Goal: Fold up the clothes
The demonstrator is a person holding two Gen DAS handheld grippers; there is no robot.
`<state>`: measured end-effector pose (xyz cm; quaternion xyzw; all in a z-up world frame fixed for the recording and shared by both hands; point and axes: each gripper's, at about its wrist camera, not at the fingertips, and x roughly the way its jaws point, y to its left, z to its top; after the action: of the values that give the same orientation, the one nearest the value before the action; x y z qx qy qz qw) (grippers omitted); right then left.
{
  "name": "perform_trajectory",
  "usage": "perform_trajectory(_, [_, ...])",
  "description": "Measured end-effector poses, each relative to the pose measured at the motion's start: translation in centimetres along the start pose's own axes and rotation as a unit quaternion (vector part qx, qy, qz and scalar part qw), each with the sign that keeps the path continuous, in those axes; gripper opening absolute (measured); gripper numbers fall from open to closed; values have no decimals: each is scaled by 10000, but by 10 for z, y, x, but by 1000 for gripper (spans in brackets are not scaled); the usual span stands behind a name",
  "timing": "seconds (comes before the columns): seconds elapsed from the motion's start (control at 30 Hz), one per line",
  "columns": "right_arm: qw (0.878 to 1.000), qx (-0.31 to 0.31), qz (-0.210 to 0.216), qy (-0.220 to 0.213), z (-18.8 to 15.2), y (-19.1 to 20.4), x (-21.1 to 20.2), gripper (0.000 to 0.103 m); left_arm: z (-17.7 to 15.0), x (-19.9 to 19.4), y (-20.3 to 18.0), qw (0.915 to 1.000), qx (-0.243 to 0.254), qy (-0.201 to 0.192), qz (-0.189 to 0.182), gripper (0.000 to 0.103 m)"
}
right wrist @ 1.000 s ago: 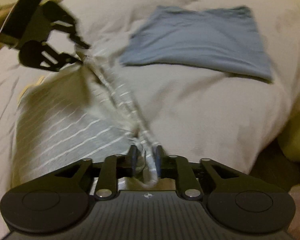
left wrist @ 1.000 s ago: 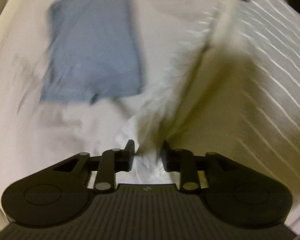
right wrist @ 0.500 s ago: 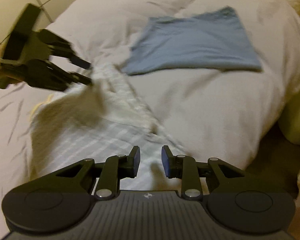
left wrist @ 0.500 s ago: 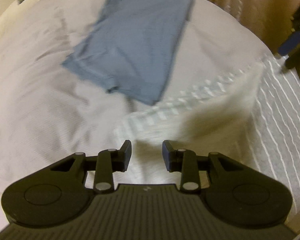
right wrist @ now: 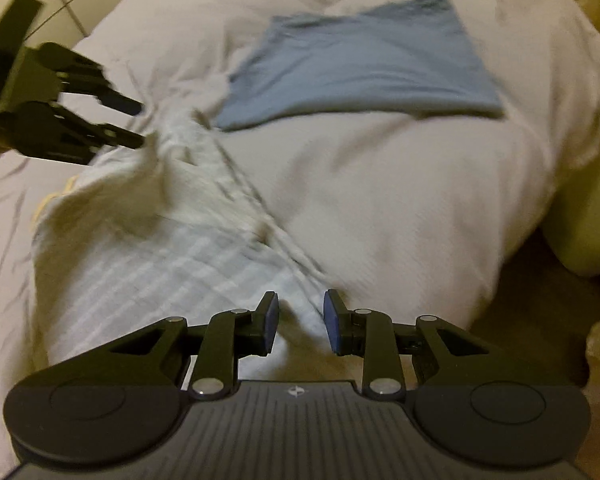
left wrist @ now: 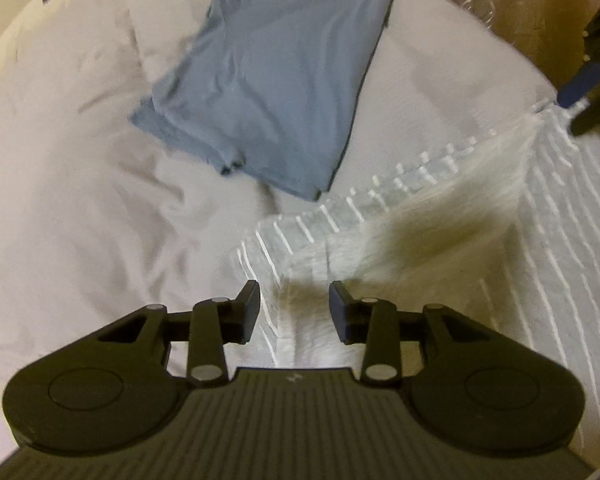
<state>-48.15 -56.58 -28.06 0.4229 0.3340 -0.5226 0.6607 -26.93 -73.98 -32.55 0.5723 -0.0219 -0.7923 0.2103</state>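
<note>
Both your left gripper [left wrist: 293, 308] and right gripper [right wrist: 297, 317] hover with jaws parted and empty over the striped white garment [left wrist: 432, 236], which lies half-doubled on the pale duvet [left wrist: 72, 184]; the step in hand appears to be a release between folds. Your next move likely calls for re-gripping a free edge or two corners of the striped piece and carrying them across squarely, keeping clear of the neighbouring stack. Count: two garments in view, the striped one and one folded blue garment [left wrist: 276, 80] lying just beyond it, and two grippers.
</note>
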Motion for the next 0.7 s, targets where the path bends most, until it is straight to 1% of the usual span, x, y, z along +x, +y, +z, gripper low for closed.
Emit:
perform_trajectory(0.03, [10000, 56, -34, 7, -3, -5, -3, 29, 3, -5, -3, 9999, -12, -84, -83, 33])
perform_trajectory(0.13, [10000, 6, 4, 65, -8, -6, -3, 29, 15, -12, -24, 9981, 39, -342, -513, 33])
perform_trajectory(0.23, [9999, 21, 69, 127, -10, -7, 1, 30, 26, -2, -49, 9964, 194, -384, -726, 34])
perform_trajectory(0.33, [9990, 432, 86, 95, -7, -19, 2, 30, 30, 19, -61, 9975, 173, -205, -652, 35])
perform_trajectory(0.37, [9983, 560, 98, 80, -6, -23, 2, 32, 29, 26, -60, 9981, 77, -113, -605, 36])
perform_trajectory(0.4, [9979, 640, 110, 77, -7, -25, 1, 35, 29, 32, -58, 9982, -49, -48, -594, 40])
perform_trajectory(0.43, [9974, 704, 146, 90, -8, -28, 1, 38, 27, 37, -56, 9979, -197, 3, -615, 41])
perform_trajectory(0.5, [9961, 831, 256, 134, -12, -32, 1, 41, 25, 42, -51, 9969, -427, 65, -664, 42])
perform_trajectory(0.57, [9925, 1143, 404, 139, -14, -39, 2, 41, 24, 41, -51, 9969, -458, 56, -642, 42])
perform_trajectory(0.6, [9899, 1327, 484, 135, -15, -43, 3, 41, 24, 39, -51, 9970, -467, 51, -616, 42])
perform_trajectory(0.63, [9881, 1432, 549, 122, -15, -45, 3, 31, 24, 36, -50, 9971, -515, 24, -561, 41])
perform_trajectory(0.67, [9874, 1461, 600, 100, -13, -45, 4, 24, 24, 32, -49, 9971, -569, -6, -500, 39])
perform_trajectory(0.7, [9867, 1491, 651, 78, -12, -46, 4, 22, 24, 28, -48, 9971, -624, -36, -439, 37])
